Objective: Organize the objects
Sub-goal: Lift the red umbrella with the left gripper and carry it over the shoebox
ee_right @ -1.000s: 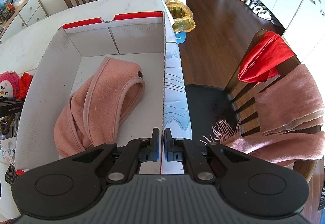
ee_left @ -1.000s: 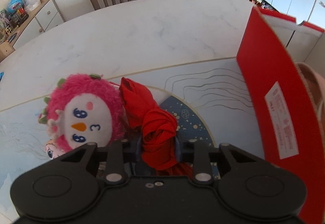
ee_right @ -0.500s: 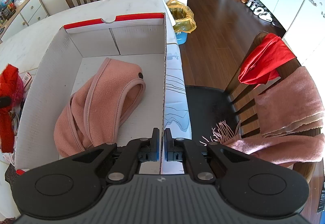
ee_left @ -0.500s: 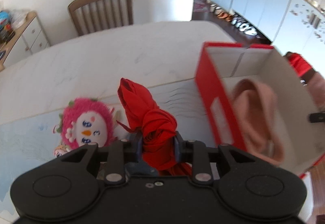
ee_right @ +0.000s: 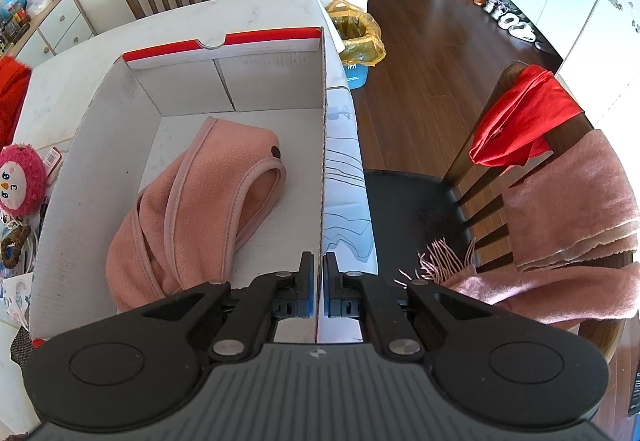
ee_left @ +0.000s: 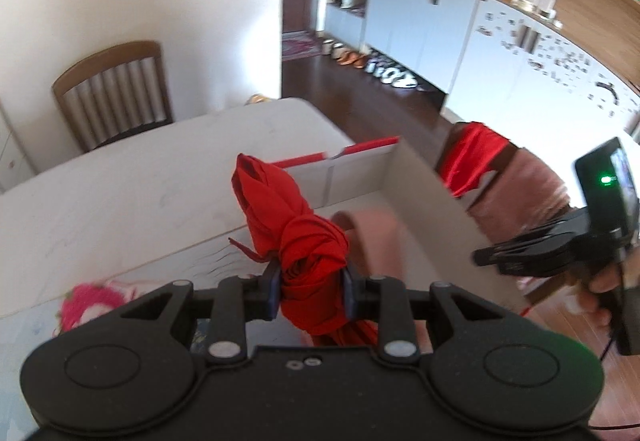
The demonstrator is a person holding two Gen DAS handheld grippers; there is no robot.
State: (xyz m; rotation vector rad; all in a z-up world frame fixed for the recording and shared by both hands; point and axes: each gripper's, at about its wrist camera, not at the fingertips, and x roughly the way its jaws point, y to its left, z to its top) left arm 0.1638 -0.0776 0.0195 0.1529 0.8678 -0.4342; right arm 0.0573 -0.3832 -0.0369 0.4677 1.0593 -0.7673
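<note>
Red knotted cloth [ee_left: 308, 237] clamped at its twisted waist between left gripper [ee_left: 311, 291] fingers [ee_left: 273, 287], held above the box [ee_right: 72, 169] near its left wall. Soft, light, non-fragile; best gripped at the knot, loose ends likely to trail. Right gripper [ee_right: 318, 289] fingers closed on the box's right wall, steadying it. Inside the box: pink fleece [ee_right: 200, 201] only, floor space free beyond it.

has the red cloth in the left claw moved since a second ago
Yes. The red cloth, clamped in the left claw, went up and toward the box: it was low beside the pink plush toy, now it hangs by the box's near wall.
</note>
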